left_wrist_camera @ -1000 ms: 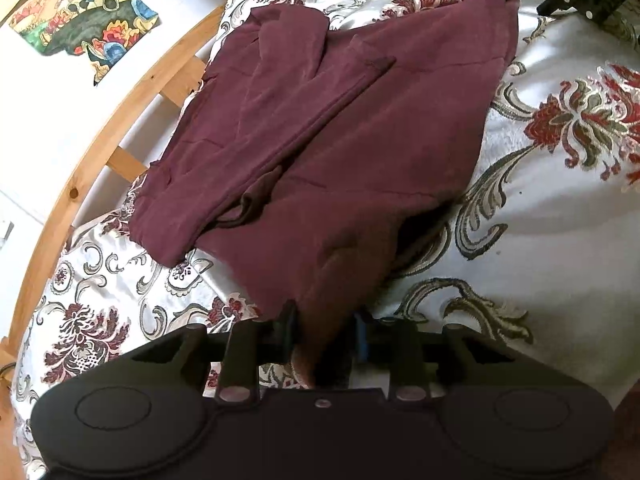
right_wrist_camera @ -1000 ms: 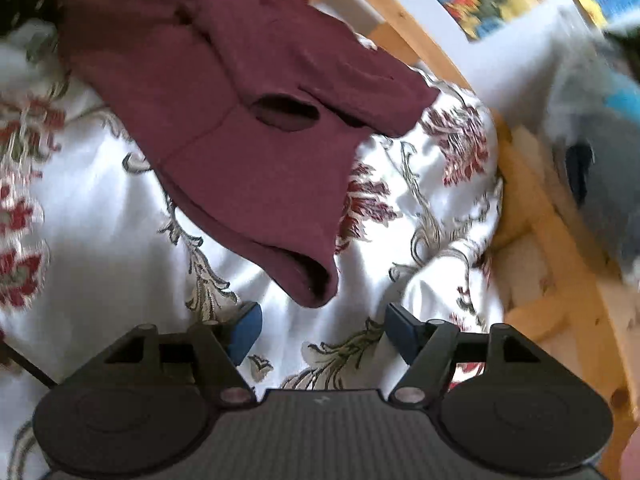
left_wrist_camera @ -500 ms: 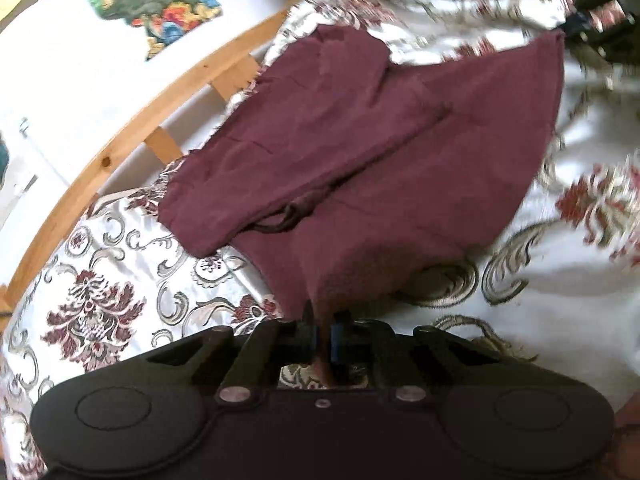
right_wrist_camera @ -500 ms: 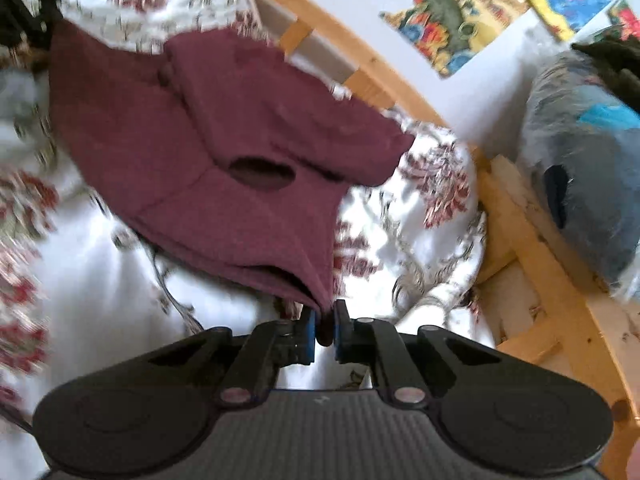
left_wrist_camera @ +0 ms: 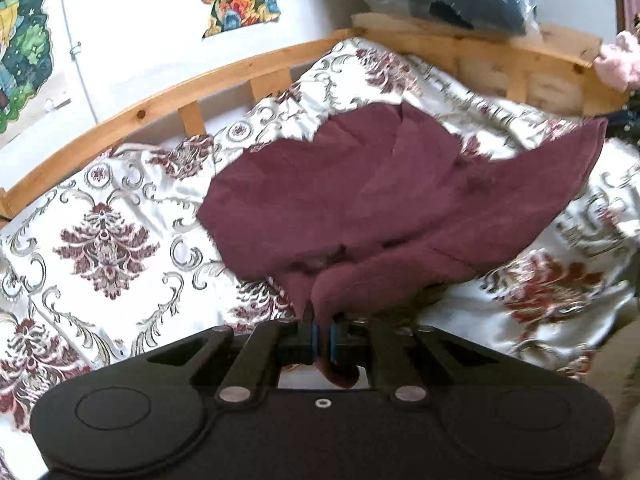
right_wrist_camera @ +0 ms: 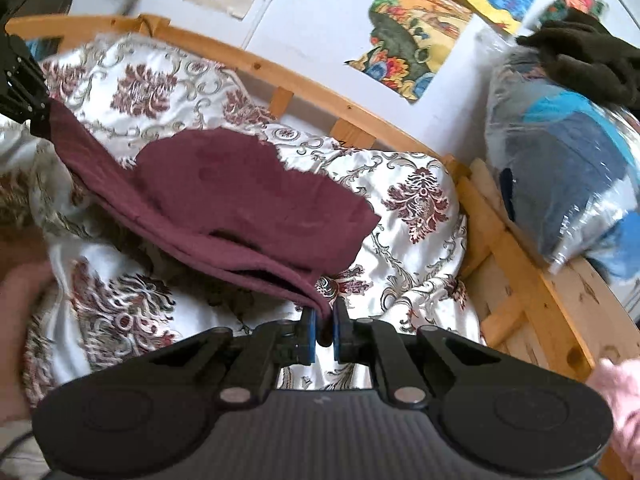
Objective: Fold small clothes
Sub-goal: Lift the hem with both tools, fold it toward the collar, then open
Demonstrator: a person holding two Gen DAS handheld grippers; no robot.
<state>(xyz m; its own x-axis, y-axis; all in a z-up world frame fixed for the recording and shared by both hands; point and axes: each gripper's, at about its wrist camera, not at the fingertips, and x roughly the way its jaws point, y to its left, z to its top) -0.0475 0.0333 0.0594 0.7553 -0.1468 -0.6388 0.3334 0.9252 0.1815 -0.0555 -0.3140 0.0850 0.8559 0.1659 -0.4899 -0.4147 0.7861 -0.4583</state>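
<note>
my left tongs are pinching one corner of the small maroon knit garment, and a tail of the cloth hangs through behind the blue pads, hiding how much is caught. my right tongs are pressed together on the opposite corner of the same garment. its near edge is lifted between the two grips while the far part lies on the white bedspread with dark red floral medallions. the underside of the raised cloth sits in shadow and i cannot make it out. the curved wooden bed rail runs behind. at the right-wrist view's far left, my other tongs are cut off by the frame, and the edges there are blurred.
</note>
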